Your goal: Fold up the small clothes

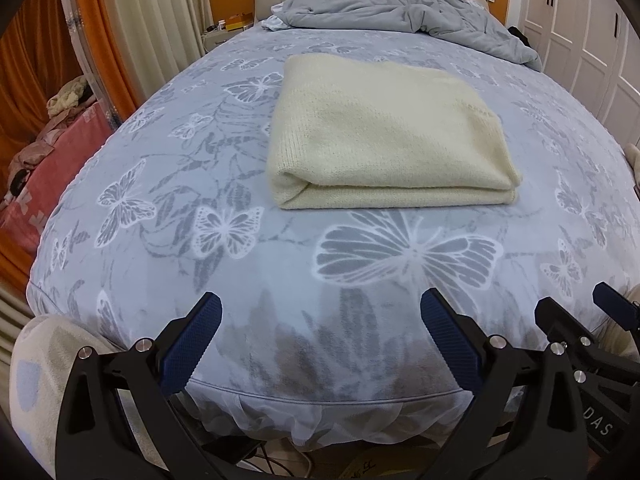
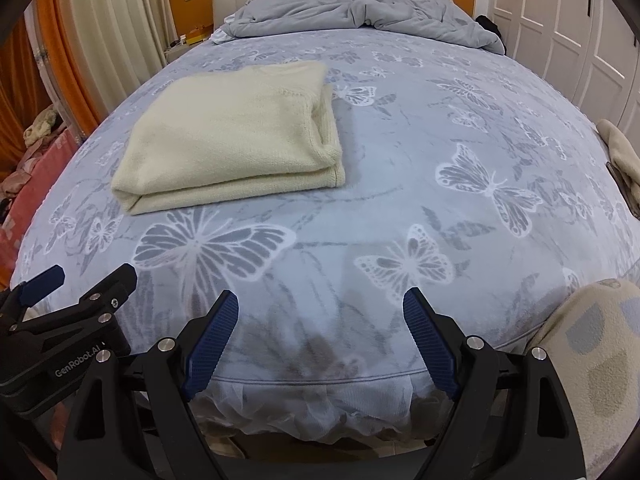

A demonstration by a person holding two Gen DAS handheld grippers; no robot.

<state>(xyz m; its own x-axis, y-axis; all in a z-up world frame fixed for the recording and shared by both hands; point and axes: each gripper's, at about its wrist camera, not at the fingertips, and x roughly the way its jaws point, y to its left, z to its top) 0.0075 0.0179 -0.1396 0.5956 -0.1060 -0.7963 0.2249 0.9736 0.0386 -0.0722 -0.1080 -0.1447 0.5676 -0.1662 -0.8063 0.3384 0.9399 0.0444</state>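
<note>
Cream knit: one folded sweater (image 1: 384,136) lies flat on the butterfly-print bedspread (image 1: 224,264), mid-bed, apart from both grippers.
Left gripper (image 1: 320,332): blue pads spread wide, nothing between them, near the bed's near edge.
Writing: "GenRobot.AI" on the left gripper's body in the right wrist view; "DAS" on the right one's in the left view.
Right gripper (image 2: 320,326): released, empty.
Far: one rumpled grey duvet (image 2: 360,12).
</note>
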